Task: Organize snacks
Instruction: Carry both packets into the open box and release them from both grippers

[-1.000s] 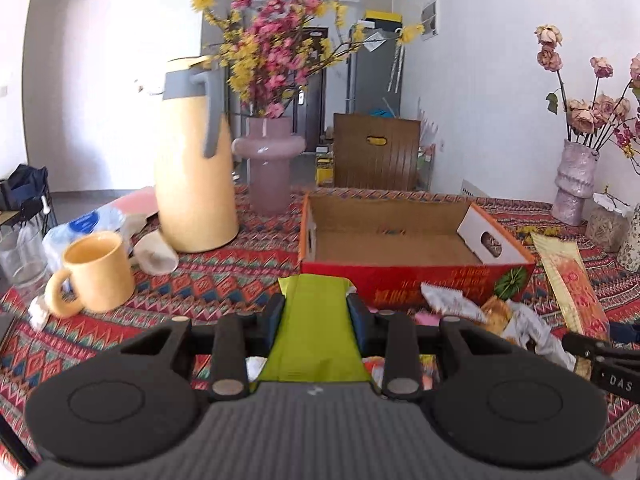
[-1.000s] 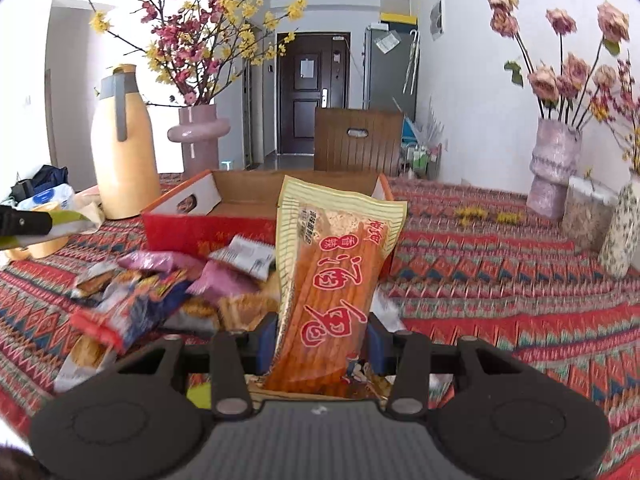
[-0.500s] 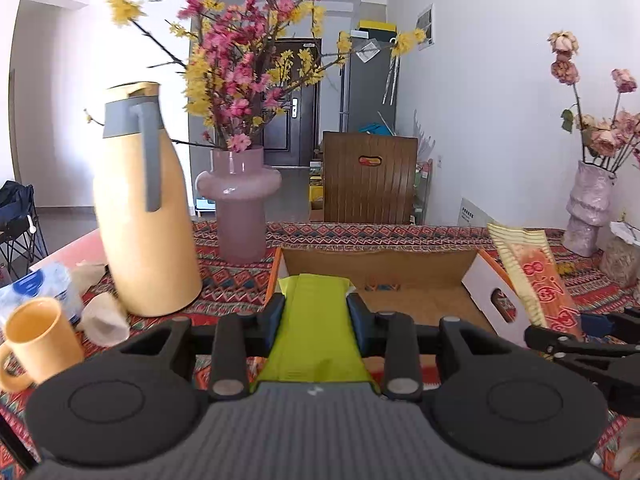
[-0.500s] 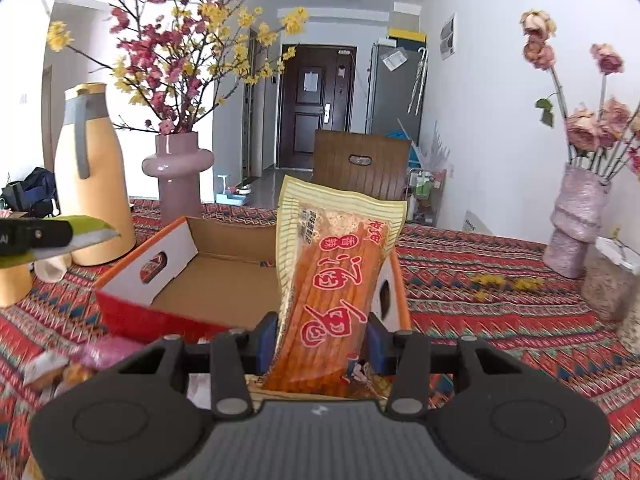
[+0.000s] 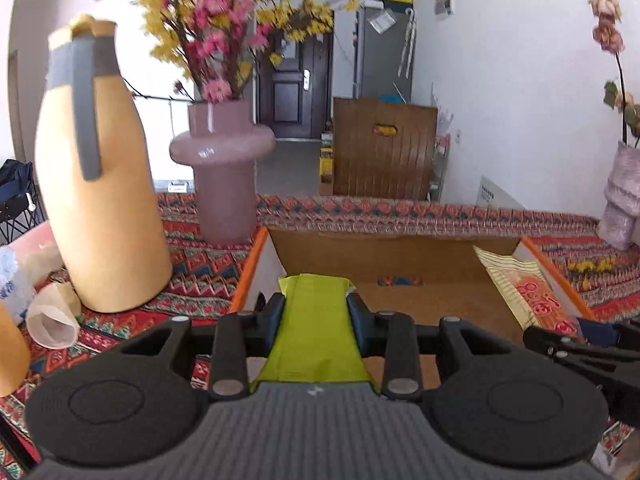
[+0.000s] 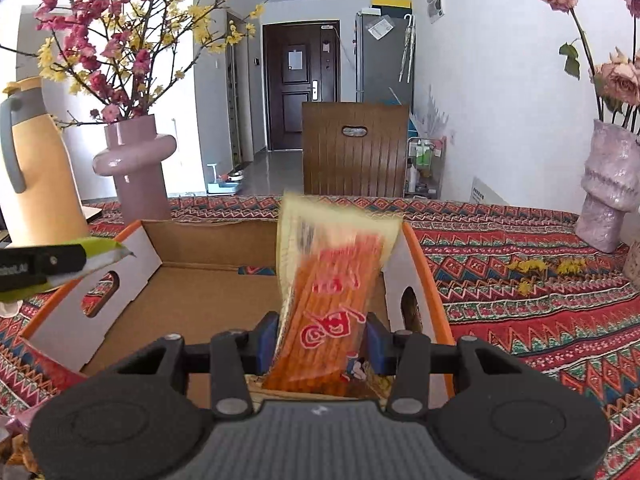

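My left gripper (image 5: 316,312) is shut on a lime green snack packet (image 5: 316,332) and holds it over the near left part of the open cardboard box (image 5: 400,248). My right gripper (image 6: 322,338) is shut on a long orange snack pack (image 6: 332,300) with red writing, held over the right end of the same box (image 6: 208,236). The orange pack also shows in the left wrist view (image 5: 524,284), tilted into the box's right side. The left gripper with its green packet shows in the right wrist view (image 6: 80,256) over the box's left wall.
A tall yellow thermos jug (image 5: 96,184) and a pink flower vase (image 5: 224,176) stand left of the box. A paper cup (image 5: 52,316) lies beside the jug. A pale vase (image 6: 608,188) stands at the right. A wooden chair back (image 6: 356,148) rises behind the patterned table.
Both grippers have moved forward from the snack pile to above the box, each still holding its packet. The orange pack now tilts down into the box.
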The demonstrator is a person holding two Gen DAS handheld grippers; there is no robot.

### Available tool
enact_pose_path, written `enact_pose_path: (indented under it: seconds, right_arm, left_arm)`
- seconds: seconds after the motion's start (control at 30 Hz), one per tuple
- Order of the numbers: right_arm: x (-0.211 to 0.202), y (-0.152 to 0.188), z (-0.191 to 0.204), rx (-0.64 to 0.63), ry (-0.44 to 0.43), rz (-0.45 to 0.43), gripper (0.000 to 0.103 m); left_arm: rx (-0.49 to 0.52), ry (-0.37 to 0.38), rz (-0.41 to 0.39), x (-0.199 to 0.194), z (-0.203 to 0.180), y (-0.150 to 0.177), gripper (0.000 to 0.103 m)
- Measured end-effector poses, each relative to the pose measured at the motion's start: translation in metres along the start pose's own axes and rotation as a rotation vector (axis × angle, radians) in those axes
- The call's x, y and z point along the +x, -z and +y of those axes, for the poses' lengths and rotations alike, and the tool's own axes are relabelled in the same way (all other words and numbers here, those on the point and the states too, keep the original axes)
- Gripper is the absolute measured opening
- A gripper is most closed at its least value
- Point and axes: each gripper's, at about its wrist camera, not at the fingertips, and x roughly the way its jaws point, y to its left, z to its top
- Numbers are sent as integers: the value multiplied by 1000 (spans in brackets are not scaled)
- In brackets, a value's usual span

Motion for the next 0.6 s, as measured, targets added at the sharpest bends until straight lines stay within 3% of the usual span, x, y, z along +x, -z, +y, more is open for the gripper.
enact_pose_path:
  seconds: [0.07,0.13,0.2,0.27,0.3,0.37,0.6]
  right_arm:
    - [3,2,-2,8,-12,8,45]
    - [4,3,-4,20,-19,5,53]
    - [0,5,-6,30,-18,-11,66]
    - [-6,5,-8,38,-21,-32,82]
    - [-11,6,-9,43,-22,-48,92]
    - [-19,6,-10,51,-18,-73,102]
    - [-26,3,-11,60,-16,-101,103]
  left_arm:
    - [-12,21,12,3,3,3,37]
    - [-17,32,10,2,4,4,51]
    - [-29,25,-18,-3,7,6,88]
    - [-44,19,-42,-9,8,5,102]
    - [-53,20,-59,-12,9,5,103]
    - [-60,24,-71,-17,11,5,103]
    - [-81,27,-84,-24,12,1,103]
